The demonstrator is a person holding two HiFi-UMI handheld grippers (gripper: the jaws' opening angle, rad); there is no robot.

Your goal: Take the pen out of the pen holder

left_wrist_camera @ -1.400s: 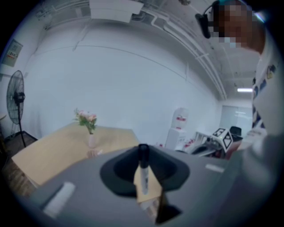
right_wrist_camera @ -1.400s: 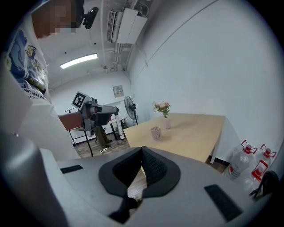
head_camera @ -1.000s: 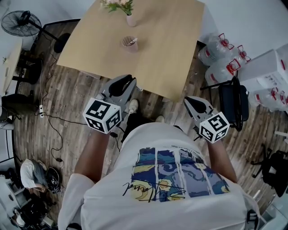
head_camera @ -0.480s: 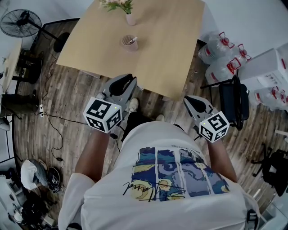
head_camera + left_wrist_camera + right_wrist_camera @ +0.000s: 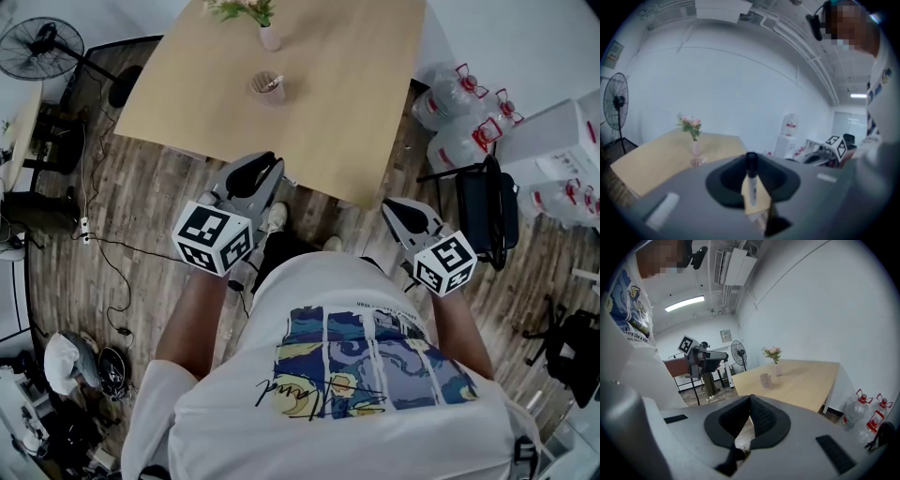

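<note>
stillness is the only news. against the head view of a second ago, both tools sit in the same spots in front of the person's chest. only the camera has tipped a touch, so the tabletop lies slightly higher in the picture. i judge this a pause, not a step forward.

far left, a fan stands on the floor. next comes the left tool, its jaws part-way closed and pinching a pen with a black cap and pale barrel, upright between the pads. so a pen is already clear of the pen holder, which stands well ahead on the tabletop, just this side of the flower vase. a pale stick leans inside the holder, too small to name. with a pen already in the grip, the task looks all but done. if that stick is the one wanted, the holder is a long reach off.

further right, the right tool has its pads pressed together at the tips, with nothing between them. far right, water bottles stand on the floor.

the cubes carry square black-and-white markers and no letters. a looping script line runs under the shirt's painted print, not legible. the bottles' red labels are too small to read.
</note>
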